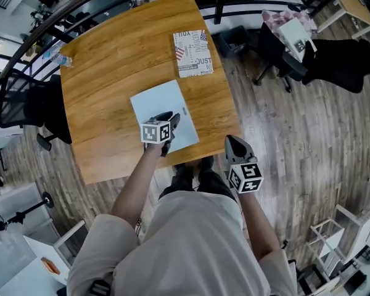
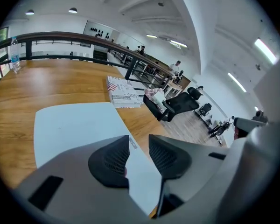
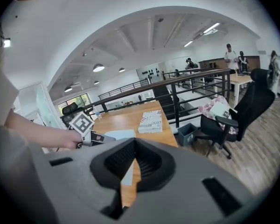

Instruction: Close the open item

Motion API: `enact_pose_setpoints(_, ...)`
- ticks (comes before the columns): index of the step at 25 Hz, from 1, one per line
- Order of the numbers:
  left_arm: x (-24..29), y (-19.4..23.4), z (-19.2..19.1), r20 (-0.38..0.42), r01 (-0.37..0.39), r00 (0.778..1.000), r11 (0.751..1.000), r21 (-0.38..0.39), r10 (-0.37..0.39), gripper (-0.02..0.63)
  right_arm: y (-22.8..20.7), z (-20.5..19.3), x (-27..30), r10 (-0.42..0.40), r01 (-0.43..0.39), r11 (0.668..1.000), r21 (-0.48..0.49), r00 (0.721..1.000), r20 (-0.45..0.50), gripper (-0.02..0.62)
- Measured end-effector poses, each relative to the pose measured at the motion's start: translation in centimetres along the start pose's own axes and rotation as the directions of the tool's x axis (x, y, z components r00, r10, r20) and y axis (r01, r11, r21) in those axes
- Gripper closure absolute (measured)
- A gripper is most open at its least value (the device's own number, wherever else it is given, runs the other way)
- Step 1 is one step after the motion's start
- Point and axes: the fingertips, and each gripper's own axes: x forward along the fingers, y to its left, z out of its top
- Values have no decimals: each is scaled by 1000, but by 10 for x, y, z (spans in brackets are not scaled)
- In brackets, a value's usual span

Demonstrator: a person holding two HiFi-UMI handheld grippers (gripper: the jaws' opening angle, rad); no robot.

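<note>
Head view: the pale blue folder (image 1: 162, 105) lies flat and shut by the wooden table's (image 1: 105, 73) near edge, long axis running near-to-far. The left gripper (image 1: 169, 121) hovers over it. The right gripper (image 1: 234, 142) is past the right edge.

Left gripper view: jaws apart, empty.

Right gripper view: jaws together, empty. The printed box (image 1: 193, 53) reads "JUST".

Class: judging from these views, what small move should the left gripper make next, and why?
Probably draw it back: the light blue folder already lies flat and shut, and the left gripper hangs over it, jaws apart, holding nothing.
</note>
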Motion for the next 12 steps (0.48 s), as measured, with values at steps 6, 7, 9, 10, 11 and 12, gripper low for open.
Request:
enact_pose_setpoints(6, -42, -9, 10, 104, -18, 994, 1000, 5, 17, 516, 8, 18, -9, 28, -26, 998, -53, 999, 33, 594)
enact_pose_setpoints(7, -49, -12, 12, 125, -23, 992, 1000, 4, 23, 520, 9, 19, -10, 34, -32, 998, -58, 999, 37, 594)
enact_pose_setpoints(9, -64, -17, 18, 169, -35, 985, 999, -1, 34, 540, 9, 22, -11, 47, -44, 996, -73, 998, 41, 594)
enact_pose_setpoints(10, -71, -20, 20, 190, -39, 981, 999, -4, 39, 550, 11, 24, -13, 56, -53, 995, -82, 998, 42, 594)
enact_pose_setpoints(11, -80, -24, 23, 209, -43, 977, 999, -7, 43, 552, 13, 26, -15, 67, -62, 994, -90, 997, 44, 594)
enact_pose_setpoints(12, -88, -28, 25, 228, -47, 972, 999, -9, 48, 557, 16, 29, -17, 79, -74, 992, -98, 996, 47, 594)
